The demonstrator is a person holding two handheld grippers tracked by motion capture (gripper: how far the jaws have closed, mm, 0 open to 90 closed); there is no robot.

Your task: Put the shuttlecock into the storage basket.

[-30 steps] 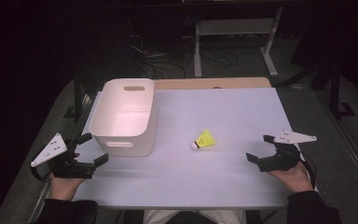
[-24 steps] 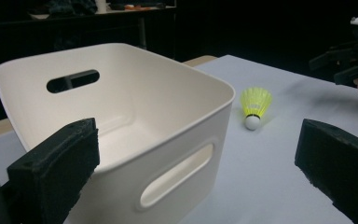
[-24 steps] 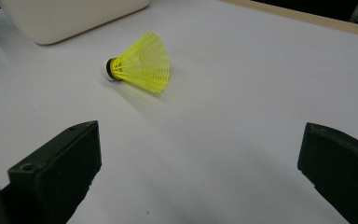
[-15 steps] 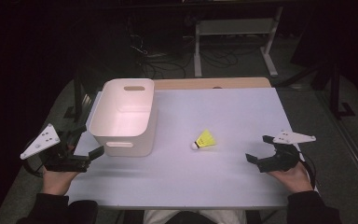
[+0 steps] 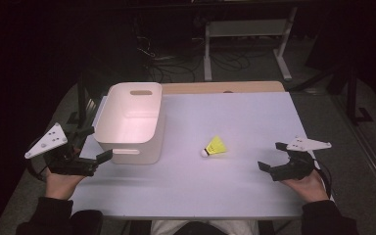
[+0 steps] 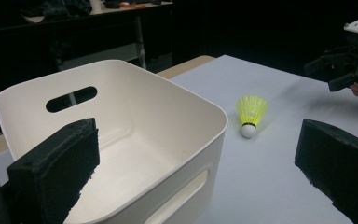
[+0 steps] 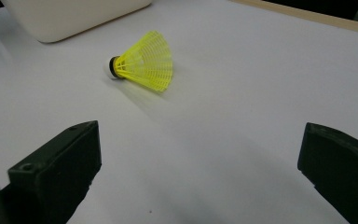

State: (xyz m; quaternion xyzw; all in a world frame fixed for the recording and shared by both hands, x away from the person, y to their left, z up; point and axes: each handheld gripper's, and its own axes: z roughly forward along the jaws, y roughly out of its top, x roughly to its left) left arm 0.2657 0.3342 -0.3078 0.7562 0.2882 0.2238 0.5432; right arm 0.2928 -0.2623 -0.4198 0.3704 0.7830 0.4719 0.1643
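Yellow shuttlecock (image 5: 216,146) lying beside white bin (image 5: 131,122), left tongs (image 5: 92,147) wide, right tongs (image 5: 272,157) wide

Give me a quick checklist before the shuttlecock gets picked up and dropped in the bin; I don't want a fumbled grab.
1. Right hand-held gripper open: ok, jaws wide apart.
2. Left hand-held gripper open: ok, holding nothing.
3. Shuttlecock free to grab: ok, lying on its side, alone on the white table.
4. White bin ready: ok, upright with nothing inside.
5. Path from shuttlecock to bin: ok, bare table between.
6. Skirt undamaged: cannot tell.
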